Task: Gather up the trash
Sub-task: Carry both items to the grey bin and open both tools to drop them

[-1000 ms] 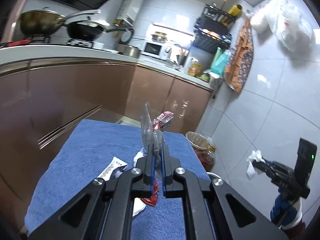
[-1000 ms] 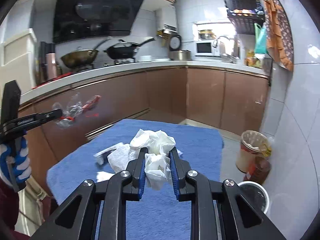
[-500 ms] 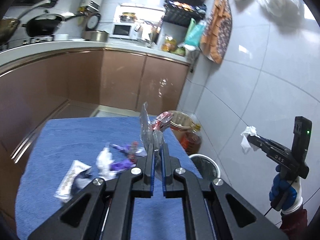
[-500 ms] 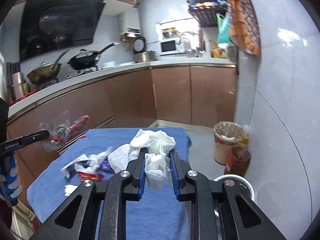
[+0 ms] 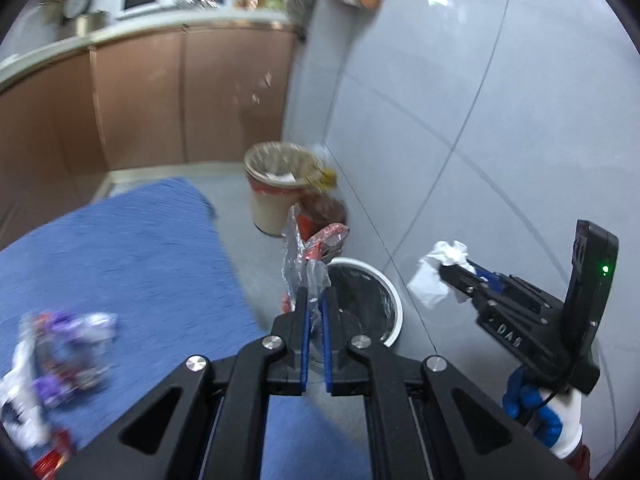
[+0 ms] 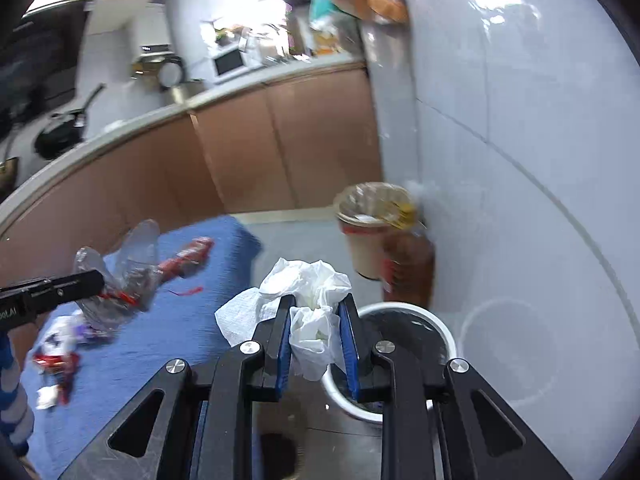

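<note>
My left gripper [image 5: 314,296] is shut on a clear and red plastic wrapper [image 5: 306,256] and holds it in the air just left of a white-rimmed trash bin [image 5: 366,300] on the floor. My right gripper [image 6: 314,308] is shut on a crumpled white tissue [image 6: 304,296] and holds it beside the same bin [image 6: 404,344]. The right gripper with its tissue [image 5: 436,272] also shows in the left wrist view, and the left gripper's wrapper [image 6: 128,276] shows in the right wrist view. Several more wrappers [image 5: 60,356] lie on the blue cloth [image 5: 132,264].
A beige lined wastebasket [image 5: 276,188] and a brown bottle [image 6: 408,268] stand by the tiled wall [image 5: 480,120]. Brown kitchen cabinets [image 6: 260,148] run along the back. The blue-covered table sits at the left, with its edge close to the white bin.
Both grippers have swung right, away from the table and toward the white bin on the floor, each still holding its trash. The stove and pans have left the left wrist view.
</note>
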A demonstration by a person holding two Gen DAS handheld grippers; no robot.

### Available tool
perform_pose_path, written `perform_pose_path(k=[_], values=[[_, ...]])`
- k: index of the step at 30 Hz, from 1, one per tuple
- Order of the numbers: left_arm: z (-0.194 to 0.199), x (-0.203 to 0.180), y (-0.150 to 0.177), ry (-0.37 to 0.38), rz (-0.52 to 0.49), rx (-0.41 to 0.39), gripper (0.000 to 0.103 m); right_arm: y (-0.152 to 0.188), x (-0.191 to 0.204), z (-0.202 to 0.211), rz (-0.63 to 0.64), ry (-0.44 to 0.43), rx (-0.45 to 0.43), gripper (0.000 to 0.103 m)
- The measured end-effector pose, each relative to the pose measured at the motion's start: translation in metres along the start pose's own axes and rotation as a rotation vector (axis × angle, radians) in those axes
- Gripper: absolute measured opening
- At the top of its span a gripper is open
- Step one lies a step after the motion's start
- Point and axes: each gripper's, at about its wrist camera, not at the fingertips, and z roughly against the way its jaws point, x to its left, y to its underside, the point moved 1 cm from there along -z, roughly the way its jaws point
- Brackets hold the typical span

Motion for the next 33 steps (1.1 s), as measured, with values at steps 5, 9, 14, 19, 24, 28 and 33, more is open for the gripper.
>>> perform_pose_path(k=[5, 9, 14, 19, 24, 28, 33], values=[[-0.078, -0.016, -0.013, 0.014, -0.01, 0.088, 0.005, 0.009, -0.03, -0.048, -0.029, 0.055, 0.058, 0.021], [-0.127, -0.018, -0.015, 0.02, 0.007, 0.151, 0.005, 0.015, -0.048, -0.088, -0.051, 0.1, 0.116, 0.022], [-0.172, -0.02, -0.012, 0.021, 0.016, 0.218, 0.005, 0.031, -0.07, -0.125, -0.105, 0.134, 0.171, 0.023], [-0.196, -0.022, -0.013, 0.046, 0.029, 0.228, 0.007, 0.037, -0.085, -0.142, -0.128, 0.164, 0.174, 0.026], [-0.212, -0.025, -0.016, 0.075, 0.049, 0.233, 0.007, 0.037, -0.093, -0.153, -0.132, 0.211, 0.185, 0.043], [-0.214, -0.022, -0.017, 0.098, 0.069, 0.235, 0.007, 0.039, -0.098, -0.152, -0.149, 0.245, 0.189, 0.05], [-0.2, -0.017, -0.02, 0.103, 0.082, 0.213, 0.007, 0.038, -0.093, -0.144, -0.149, 0.244, 0.184, 0.05]])
